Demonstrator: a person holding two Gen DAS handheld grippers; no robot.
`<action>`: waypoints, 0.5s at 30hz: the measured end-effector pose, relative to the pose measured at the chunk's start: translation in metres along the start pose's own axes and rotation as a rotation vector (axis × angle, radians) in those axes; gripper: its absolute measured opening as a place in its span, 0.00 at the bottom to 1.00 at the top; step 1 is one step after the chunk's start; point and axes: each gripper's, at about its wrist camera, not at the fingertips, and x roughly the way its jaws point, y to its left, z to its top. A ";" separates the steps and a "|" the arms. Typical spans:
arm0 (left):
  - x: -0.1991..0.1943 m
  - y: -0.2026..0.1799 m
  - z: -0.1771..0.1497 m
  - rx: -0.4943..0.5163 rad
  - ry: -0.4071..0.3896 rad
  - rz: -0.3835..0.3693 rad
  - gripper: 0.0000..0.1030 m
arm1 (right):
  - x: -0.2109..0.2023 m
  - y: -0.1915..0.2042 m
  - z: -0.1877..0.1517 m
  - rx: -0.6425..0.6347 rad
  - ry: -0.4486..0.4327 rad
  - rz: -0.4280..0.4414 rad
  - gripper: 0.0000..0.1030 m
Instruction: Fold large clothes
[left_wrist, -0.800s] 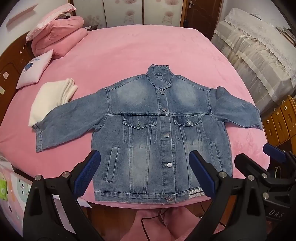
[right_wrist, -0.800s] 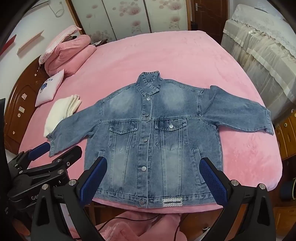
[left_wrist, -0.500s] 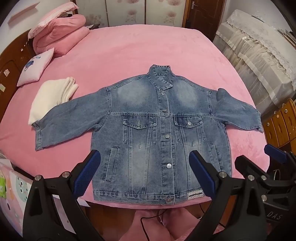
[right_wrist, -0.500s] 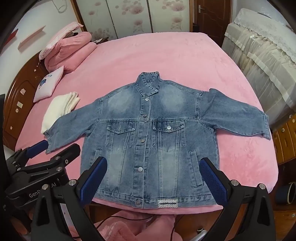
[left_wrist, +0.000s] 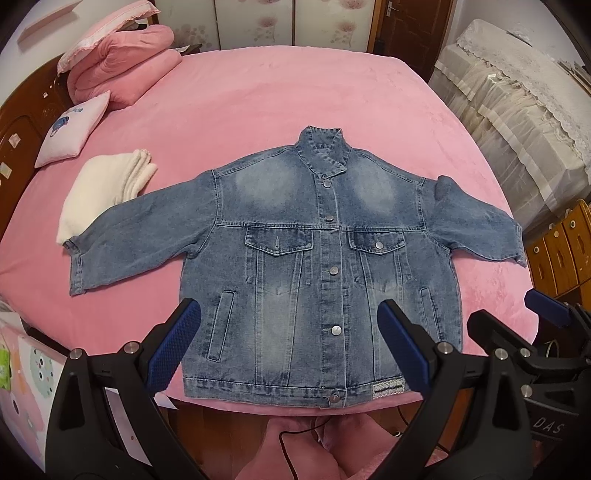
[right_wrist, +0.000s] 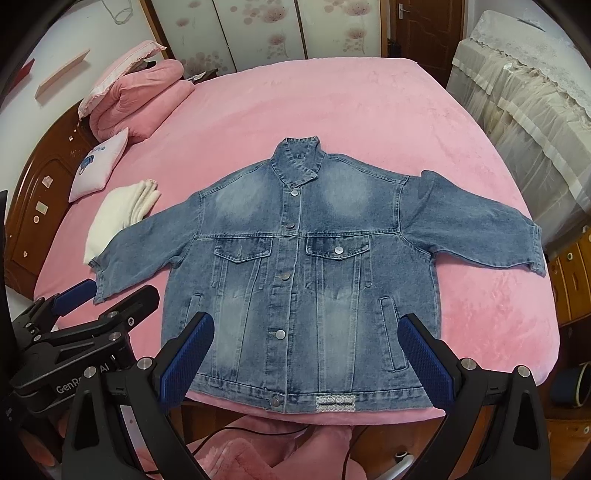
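Observation:
A blue denim jacket (left_wrist: 317, 258) lies flat, front up and buttoned, on the pink bed (left_wrist: 277, 103), with both sleeves spread out and the hem at the near edge. It also shows in the right wrist view (right_wrist: 306, 266). My left gripper (left_wrist: 290, 347) is open and empty, held above the hem. My right gripper (right_wrist: 306, 354) is open and empty, also above the hem. The right gripper shows at the right of the left wrist view (left_wrist: 517, 339). The left gripper shows at the left of the right wrist view (right_wrist: 92, 306), near the left cuff.
A folded white cloth (left_wrist: 107, 188) lies beside the left sleeve. A small pillow (left_wrist: 74, 129) and a rolled pink quilt (left_wrist: 125, 70) sit at the far left. A lace-covered piece of furniture (left_wrist: 517, 110) and wooden drawers (left_wrist: 561, 247) stand to the right. Pink fabric and a cable (right_wrist: 258, 446) lie on the floor.
Both grippers have drifted slightly, so the jacket sits a little lower and closer in both views. The jacket has not moved. Both grippers stay open.

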 end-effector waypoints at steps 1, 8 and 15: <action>0.001 0.000 0.000 -0.003 0.004 0.001 0.93 | 0.001 0.000 0.001 -0.001 0.002 -0.001 0.98; 0.006 0.001 0.002 -0.020 0.019 0.002 0.93 | 0.005 0.002 0.003 -0.002 0.011 0.021 0.95; 0.006 0.000 0.003 -0.013 0.019 -0.001 0.93 | 0.007 0.001 0.004 0.000 0.018 0.018 0.95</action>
